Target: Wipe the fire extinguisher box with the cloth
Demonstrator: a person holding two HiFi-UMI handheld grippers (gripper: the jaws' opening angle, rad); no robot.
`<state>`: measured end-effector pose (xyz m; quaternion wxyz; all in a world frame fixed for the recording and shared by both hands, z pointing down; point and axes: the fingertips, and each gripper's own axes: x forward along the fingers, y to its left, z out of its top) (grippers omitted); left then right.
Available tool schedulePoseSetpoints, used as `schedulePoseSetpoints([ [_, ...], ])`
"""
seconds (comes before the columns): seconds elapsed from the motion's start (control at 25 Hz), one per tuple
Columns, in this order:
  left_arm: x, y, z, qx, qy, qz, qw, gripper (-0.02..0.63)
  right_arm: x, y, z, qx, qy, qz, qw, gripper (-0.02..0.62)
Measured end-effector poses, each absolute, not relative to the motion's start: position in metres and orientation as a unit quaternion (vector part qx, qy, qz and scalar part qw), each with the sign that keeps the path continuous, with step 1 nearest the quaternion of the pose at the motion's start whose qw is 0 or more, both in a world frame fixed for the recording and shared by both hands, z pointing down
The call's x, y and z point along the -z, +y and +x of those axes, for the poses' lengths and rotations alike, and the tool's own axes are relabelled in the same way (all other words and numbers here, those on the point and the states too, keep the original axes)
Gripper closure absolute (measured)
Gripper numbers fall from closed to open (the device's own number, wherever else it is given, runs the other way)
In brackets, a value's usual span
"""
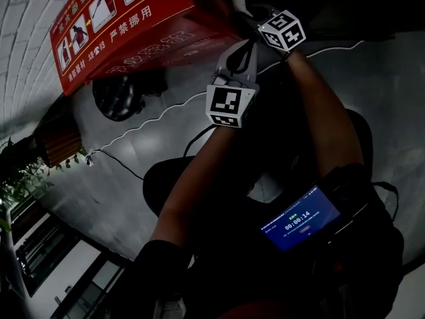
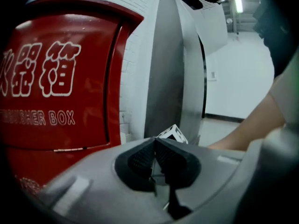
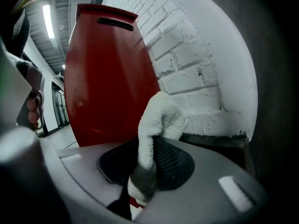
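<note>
Closest to the head camera, a lit screen (image 1: 300, 219) sits at the person's chest, and both forearms reach out past it. The left gripper (image 2: 155, 143) has its ribbed pads pressed together with nothing between them. It hangs idle just beside the red fire extinguisher box (image 2: 56, 87), whose lettered front fills the left of its view. A little further out, the right gripper (image 3: 150, 146) is pinching the white cloth (image 3: 161, 118), a thick terry fold that rises from the jaws and flops over at the top. Beyond that tuft stands the box's plain red side, close, though I cannot tell whether cloth and box touch (the box stands against a white brick wall (image 3: 196, 64)). Farthest off in the head view lie the grey floor (image 1: 372, 65), a thin cable (image 1: 113, 158) and a leafy plant (image 1: 23, 178).

The cloth looks light, soft and limp, so it will likely bend away unless the free fold is pressed flat to the panel; the present pinch low on the fold seems right. The box looks stiff, smooth and painted, probably slick under the cloth, and likely too heavy to shift under a wipe, so it should need no holding
</note>
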<state>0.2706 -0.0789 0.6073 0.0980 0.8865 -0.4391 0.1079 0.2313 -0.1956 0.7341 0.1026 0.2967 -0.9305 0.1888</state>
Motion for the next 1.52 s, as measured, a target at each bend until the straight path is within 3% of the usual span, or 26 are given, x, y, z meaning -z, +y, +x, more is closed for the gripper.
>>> schedulePoseSetpoints([
  [0.64, -0.609, -0.068, 0.256, -0.110, -0.437, 0.886, 0.108, 0.607, -0.832, -0.166, 0.244, -0.286, -0.880, 0.325, 0.196, 0.515],
  [0.84, -0.596, -0.068, 0.247, -0.098, -0.439, 0.887, 0.103, 0.607, -0.769, -0.178, 0.254, -0.214, -0.903, 0.321, 0.189, 0.516],
  [1.04, -0.572, -0.074, 0.238, -0.093, -0.456, 0.880, 0.097, 0.607, -0.658, -0.177, 0.272, -0.158, -0.915, 0.354, 0.115, 0.517],
  [1.36, -0.529, -0.076, 0.221, -0.085, -0.483, 0.869, 0.068, 0.607, -0.512, -0.126, 0.261, 0.007, -0.939, 0.337, 0.067, 0.516],
  [1.52, -0.519, -0.077, 0.215, -0.079, -0.489, 0.867, 0.056, 0.607, -0.486, -0.110, 0.248, 0.040, -0.950, 0.304, 0.053, 0.517],
])
